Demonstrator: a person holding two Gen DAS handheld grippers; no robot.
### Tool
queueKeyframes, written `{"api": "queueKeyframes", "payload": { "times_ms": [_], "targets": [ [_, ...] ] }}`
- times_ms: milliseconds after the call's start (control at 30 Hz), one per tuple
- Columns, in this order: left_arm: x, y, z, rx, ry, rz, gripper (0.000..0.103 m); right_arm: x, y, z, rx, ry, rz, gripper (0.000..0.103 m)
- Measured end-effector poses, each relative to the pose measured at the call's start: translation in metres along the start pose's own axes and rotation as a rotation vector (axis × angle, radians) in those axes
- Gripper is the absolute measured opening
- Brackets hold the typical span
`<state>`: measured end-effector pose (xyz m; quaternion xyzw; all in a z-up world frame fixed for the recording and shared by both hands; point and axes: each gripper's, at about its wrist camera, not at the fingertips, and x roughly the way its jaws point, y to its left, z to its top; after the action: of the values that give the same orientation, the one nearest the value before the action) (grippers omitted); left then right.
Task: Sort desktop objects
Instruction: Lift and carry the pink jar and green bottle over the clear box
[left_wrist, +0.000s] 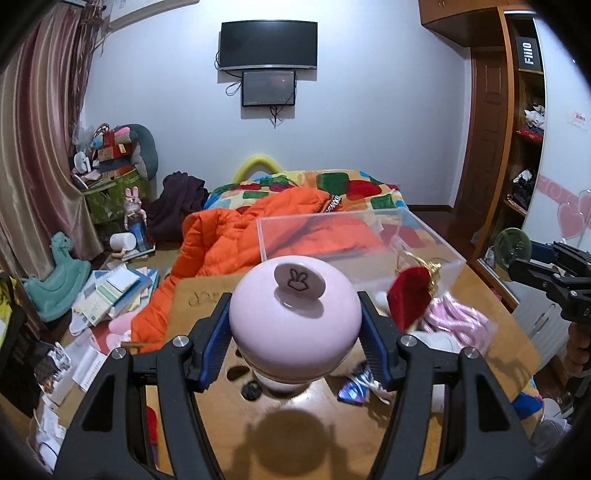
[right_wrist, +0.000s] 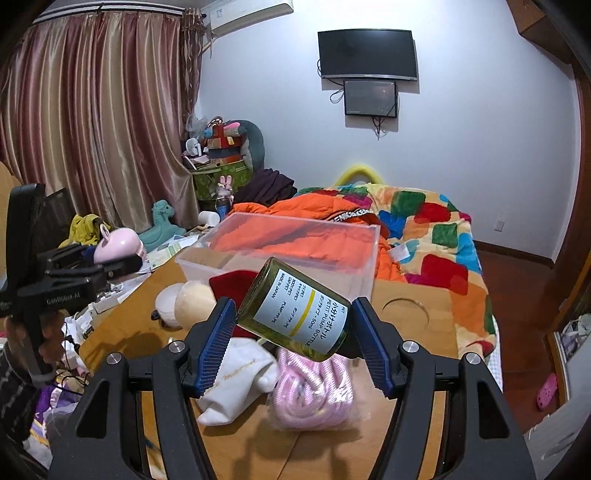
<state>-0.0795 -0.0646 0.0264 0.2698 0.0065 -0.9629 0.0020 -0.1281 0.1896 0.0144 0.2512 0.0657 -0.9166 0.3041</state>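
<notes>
My left gripper (left_wrist: 295, 332) is shut on a round pink jar (left_wrist: 295, 325) with a bunny-marked knob, held above the wooden table (left_wrist: 207, 299). It also shows in the right wrist view (right_wrist: 118, 243), far left. My right gripper (right_wrist: 295, 332) is shut on a green pump bottle (right_wrist: 295, 310) with a white label, tilted, above the table. The bottle's base also shows in the left wrist view (left_wrist: 513, 245). A clear plastic box (left_wrist: 354, 236) stands at the table's far edge; it also shows in the right wrist view (right_wrist: 295, 243).
On the table lie a pink bundle (right_wrist: 314, 391), a white sock (right_wrist: 240, 380), a red velvet item (left_wrist: 410, 299), a round cream puff (right_wrist: 192, 299) and a shiny wrapper (left_wrist: 354, 387). An orange jacket (left_wrist: 229, 236) lies on the bed behind. Books (left_wrist: 114, 291) clutter the floor at left.
</notes>
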Motion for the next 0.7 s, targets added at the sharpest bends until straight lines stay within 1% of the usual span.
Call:
{"api": "queueKeyframes", "payload": {
  "times_ms": [100,200,367,500,700],
  "targets": [
    [0.004,0.002,0.017,0.006,0.007,-0.006,0.063,0.003,-0.004,0.01,-0.007,-0.001,0.0,0.061],
    [0.006,0.001,0.033,0.025,-0.001,0.006,0.063,0.005,-0.008,0.02,-0.01,-0.008,0.007,0.061],
    [0.014,-0.002,0.053,0.043,-0.002,0.008,0.063,0.01,-0.014,0.035,-0.011,-0.012,0.016,0.061],
    [0.024,-0.004,0.071,0.076,-0.017,0.037,0.063,0.019,-0.022,0.047,0.0,-0.01,0.015,0.061],
    [0.046,-0.004,0.093,0.085,0.009,0.015,0.063,0.042,-0.036,0.065,0.015,0.012,0.033,0.061]
  ]
}}
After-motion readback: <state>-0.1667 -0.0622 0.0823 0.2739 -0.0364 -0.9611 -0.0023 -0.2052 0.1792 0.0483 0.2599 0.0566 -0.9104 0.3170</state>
